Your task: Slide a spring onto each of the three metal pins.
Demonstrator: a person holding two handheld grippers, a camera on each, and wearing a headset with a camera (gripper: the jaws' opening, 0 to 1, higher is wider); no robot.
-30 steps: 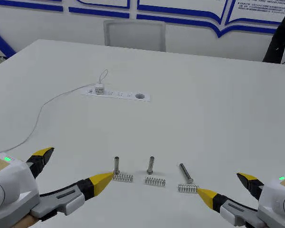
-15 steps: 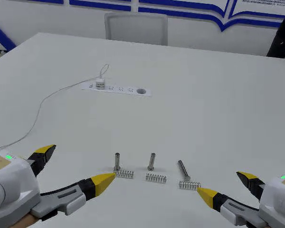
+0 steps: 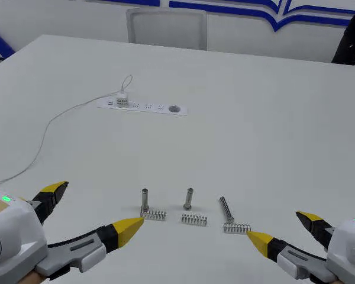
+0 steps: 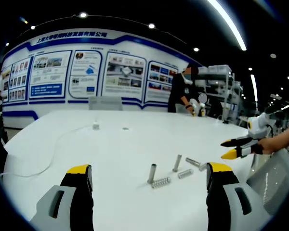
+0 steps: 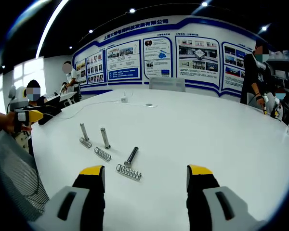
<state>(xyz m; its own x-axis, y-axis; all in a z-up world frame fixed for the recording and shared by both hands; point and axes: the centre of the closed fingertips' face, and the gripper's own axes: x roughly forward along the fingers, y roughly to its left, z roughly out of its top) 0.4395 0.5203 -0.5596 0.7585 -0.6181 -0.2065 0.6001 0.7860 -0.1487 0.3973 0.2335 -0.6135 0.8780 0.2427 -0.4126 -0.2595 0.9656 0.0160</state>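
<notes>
White worktop (image 3: 272, 136) runs out to a far wall (image 3: 242, 38) w/ blue stripes. Nearest, bottom left of head view: left tongs (image 3: 97, 205), yellow-tipped, jaws spread wide, nothing btwn them. Its inner tip sits just beside the end of the left spring (image 3: 154, 215); can't tell if touching. Bottom right: right tongs (image 3: 277, 226), also wide open & holding nothing, inner tip just beside the end of the right spring (image 3: 236, 228). Mid spring (image 3: 194, 219) lies btwn those two. All 3 springs lie flat on the worktop in a row, each just in front of a pin, none slid on yet. Behind them, left pin (image 3: 145, 199) & mid pin (image 3: 189, 198) stand upright. Right pin (image 3: 225, 208) lies tipped over, near end next to the right spring. Farther out, well apart from the parts: white power strip (image 3: 145, 107) w/ a small plug (image 3: 122, 99) in it & a thin cable (image 3: 47, 133) curving off to the left edge. At the far edge, a grey chair (image 3: 165, 26).
</notes>
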